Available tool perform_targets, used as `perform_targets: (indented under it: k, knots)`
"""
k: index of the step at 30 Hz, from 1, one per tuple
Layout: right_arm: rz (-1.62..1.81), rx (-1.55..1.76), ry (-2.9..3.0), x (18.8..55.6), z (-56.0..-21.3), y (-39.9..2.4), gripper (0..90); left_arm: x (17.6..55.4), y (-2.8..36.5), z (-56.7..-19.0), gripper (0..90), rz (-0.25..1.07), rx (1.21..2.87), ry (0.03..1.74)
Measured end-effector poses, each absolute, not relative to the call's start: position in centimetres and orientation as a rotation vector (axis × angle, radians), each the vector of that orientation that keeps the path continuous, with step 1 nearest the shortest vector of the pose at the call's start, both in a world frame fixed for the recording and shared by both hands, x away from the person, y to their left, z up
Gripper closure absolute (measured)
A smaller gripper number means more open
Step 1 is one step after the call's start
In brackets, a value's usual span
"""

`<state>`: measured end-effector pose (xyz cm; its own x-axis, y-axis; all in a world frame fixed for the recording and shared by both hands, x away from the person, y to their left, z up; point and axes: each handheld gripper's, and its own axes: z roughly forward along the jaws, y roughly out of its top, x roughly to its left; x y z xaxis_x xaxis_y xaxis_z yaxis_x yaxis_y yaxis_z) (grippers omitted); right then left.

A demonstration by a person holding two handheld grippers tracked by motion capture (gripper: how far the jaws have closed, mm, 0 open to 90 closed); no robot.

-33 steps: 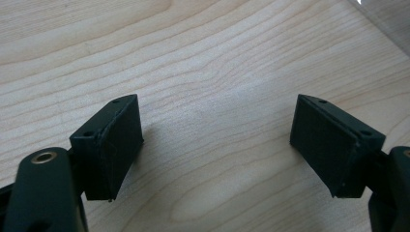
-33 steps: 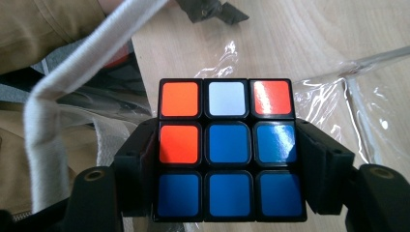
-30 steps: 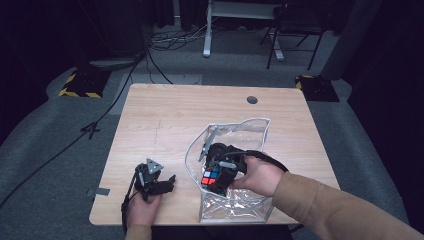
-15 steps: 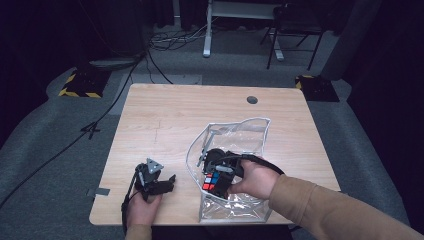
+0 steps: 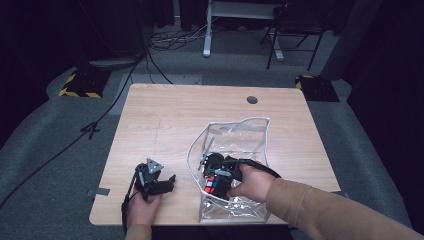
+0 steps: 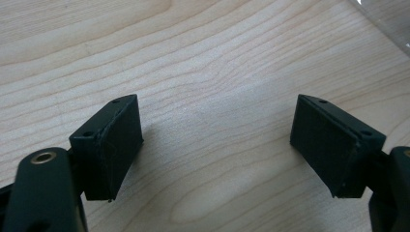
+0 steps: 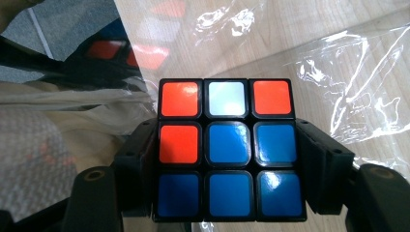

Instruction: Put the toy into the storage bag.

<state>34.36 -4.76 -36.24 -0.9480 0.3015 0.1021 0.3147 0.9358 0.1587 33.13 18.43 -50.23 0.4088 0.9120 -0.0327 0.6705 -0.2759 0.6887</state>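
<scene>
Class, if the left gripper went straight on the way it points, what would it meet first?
Probably the bare wooden table: the open left gripper looks down on it, nothing between; depth is uncertain.

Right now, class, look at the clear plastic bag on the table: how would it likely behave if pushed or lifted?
The clear plastic bag looks thin and crinkled, so it would probably flop and fold rather than hold shape. Its glossy film likely slides easily on the wooden table. With the puzzle cube going in, it would probably sag around that weight when lifted.
</scene>
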Motion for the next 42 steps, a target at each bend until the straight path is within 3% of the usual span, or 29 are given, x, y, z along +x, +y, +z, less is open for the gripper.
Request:
perform_targets:
  k: [42]
  knots:
    - [-0.133,-0.475,-3.021,34.9,-38.6,-3.9,33.7,33.2,18.4,-50.2,18.9,0.494,2.041,1.341]
